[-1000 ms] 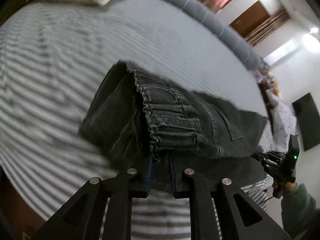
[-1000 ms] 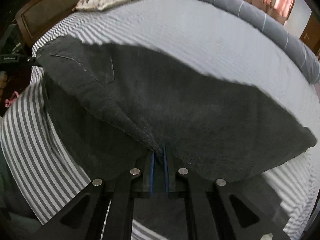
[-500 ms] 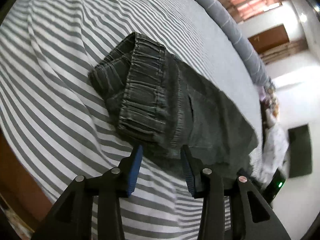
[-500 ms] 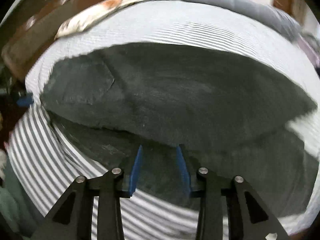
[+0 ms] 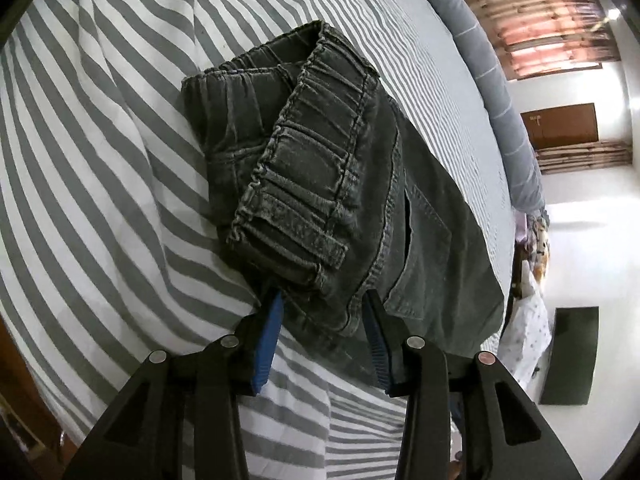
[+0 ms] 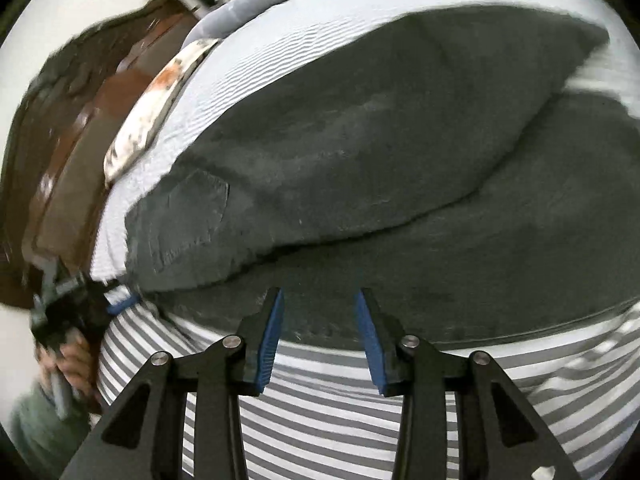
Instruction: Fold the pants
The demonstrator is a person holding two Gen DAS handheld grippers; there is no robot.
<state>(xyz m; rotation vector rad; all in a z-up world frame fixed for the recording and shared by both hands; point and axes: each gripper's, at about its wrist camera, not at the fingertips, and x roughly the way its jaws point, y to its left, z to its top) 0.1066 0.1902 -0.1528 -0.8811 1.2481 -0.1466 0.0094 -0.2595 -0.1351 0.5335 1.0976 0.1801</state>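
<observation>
While both grippers stood with jaws apart and gripping nothing, the pants lay folded lengthwise on the striped sheet, one leg stacked on the other. The left gripper sat at the waistband end, with the near corner of the band just between its blue pads but not pinched. From there the long axis ran off to the far right, toward the leg ends.

In the right wrist view the right gripper stood at the near edge of the dark cloth, about midway along the legs, jaws parted over the lower layer. A back pocket showed to its left, and the upper leg tapered away to the far right. The left tool and the hand holding it showed at the far left of that view.

Judgement: the lengthwise fold looked done; a crosswise fold remained. It would turn on the axis running left to right between the two tools, with the left one nearer the band and the right one nearer the legs.

Surface: a soft bed. A pillow and a grey bolster lay at the far side, with a wooden headboard beyond. The room had a curtained window and a door.
</observation>
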